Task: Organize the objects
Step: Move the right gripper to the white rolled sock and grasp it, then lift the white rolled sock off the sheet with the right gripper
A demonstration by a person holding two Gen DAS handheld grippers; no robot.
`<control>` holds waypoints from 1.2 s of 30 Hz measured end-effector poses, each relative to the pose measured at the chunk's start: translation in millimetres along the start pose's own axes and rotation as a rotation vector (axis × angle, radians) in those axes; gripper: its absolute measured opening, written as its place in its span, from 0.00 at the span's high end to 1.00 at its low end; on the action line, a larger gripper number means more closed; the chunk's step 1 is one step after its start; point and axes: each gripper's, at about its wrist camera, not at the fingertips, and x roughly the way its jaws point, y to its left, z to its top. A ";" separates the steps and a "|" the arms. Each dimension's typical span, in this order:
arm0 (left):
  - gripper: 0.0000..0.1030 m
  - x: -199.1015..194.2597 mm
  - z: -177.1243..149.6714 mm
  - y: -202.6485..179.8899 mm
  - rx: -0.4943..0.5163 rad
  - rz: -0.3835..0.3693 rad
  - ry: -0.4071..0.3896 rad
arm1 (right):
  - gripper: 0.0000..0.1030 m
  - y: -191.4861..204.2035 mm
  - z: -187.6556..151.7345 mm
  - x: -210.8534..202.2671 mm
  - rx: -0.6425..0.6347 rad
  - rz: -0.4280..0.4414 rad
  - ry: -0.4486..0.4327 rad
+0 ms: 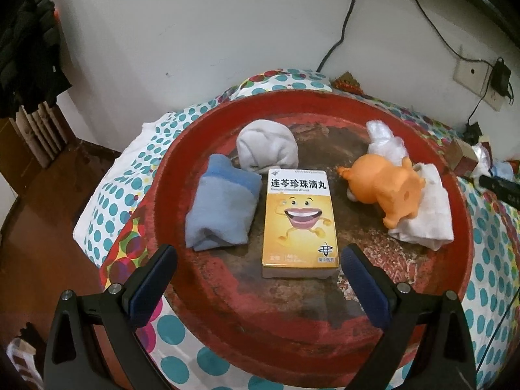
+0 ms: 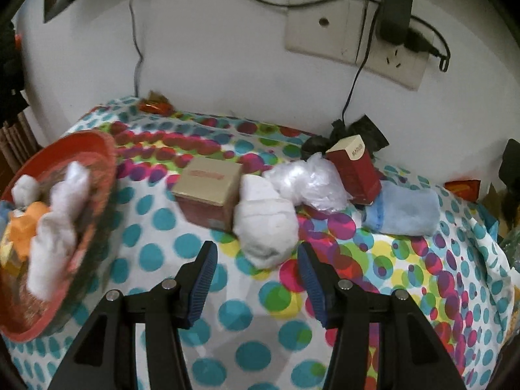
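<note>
A polka-dot cloth (image 2: 247, 318) covers the table, and the round red tray (image 1: 325, 334) sits at its left end, its rim close to the cloth's left edge. In the tray the yellow medicine box (image 1: 299, 221) lies flat just beyond the left gripper (image 1: 258, 273), whose fingers are spread wide and hold nothing; the blue sock (image 1: 221, 208) touches the box's left side, a white sock roll (image 1: 266, 149) lies behind, and the orange toy (image 1: 390, 188) rests on a white cloth (image 1: 429, 224) at right. Bare tray floor lies near the fingers. The right gripper (image 2: 256, 269), likewise spread and empty, hovers near a white sock bundle (image 2: 266, 224) on the cloth, beside the brown box (image 2: 208, 188); open cloth lies nearer.
</note>
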 end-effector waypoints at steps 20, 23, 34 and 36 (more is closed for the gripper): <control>0.02 4.6 -3.5 -17.3 0.052 -0.007 0.010 | 0.65 -6.9 0.9 16.5 -0.009 -0.017 -0.031; 0.02 5.5 -3.9 -17.5 0.054 0.000 0.015 | 0.65 -11.0 -8.3 4.5 -0.008 -0.026 -0.054; 0.02 1.0 -3.4 -24.1 0.060 -0.012 0.007 | 0.65 -48.0 -53.9 -33.1 0.031 -0.056 -0.068; 0.02 -0.1 -3.9 -27.2 0.067 -0.010 0.007 | 0.65 -57.8 -61.9 -35.8 0.046 -0.068 -0.063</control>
